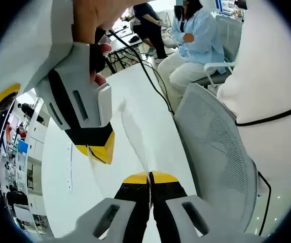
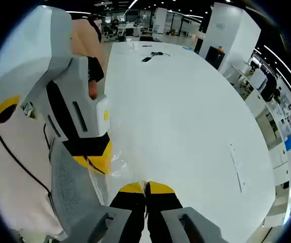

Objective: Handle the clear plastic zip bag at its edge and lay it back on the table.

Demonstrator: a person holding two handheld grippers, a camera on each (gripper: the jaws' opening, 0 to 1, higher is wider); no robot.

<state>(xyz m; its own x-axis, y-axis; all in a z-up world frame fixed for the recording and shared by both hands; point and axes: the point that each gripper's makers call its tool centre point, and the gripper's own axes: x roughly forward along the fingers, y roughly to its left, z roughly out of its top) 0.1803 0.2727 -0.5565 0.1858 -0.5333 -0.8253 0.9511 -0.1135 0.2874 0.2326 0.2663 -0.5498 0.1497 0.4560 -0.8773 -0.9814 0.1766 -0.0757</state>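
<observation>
The left gripper (image 1: pixel 149 178) has its yellow-tipped jaws pressed together on the edge of the clear plastic zip bag (image 1: pixel 133 132), which shows in the left gripper view as a thin, nearly edge-on sheet rising from the jaw tips above the white table (image 1: pixel 79 172). The right gripper (image 2: pixel 145 187) is likewise closed, its tips meeting at the bag's (image 2: pixel 116 158) crinkled rim just over the table's (image 2: pixel 186 111) near edge. Each gripper enters the other's view from the side, its tip pinched on the same bag, so both hold it along one edge and the bag hangs lifted, apparently off the table. The step in hand looks like the carry before the laying down; the next move calls for lowering both grippers together toward the tabletop, keeping the film taut, then letting go. A hand (image 1: pixel 97 23) grips the right gripper's handle from above, tilted downward, beside a mesh office chair (image 1: pixel 216 147).
</observation>
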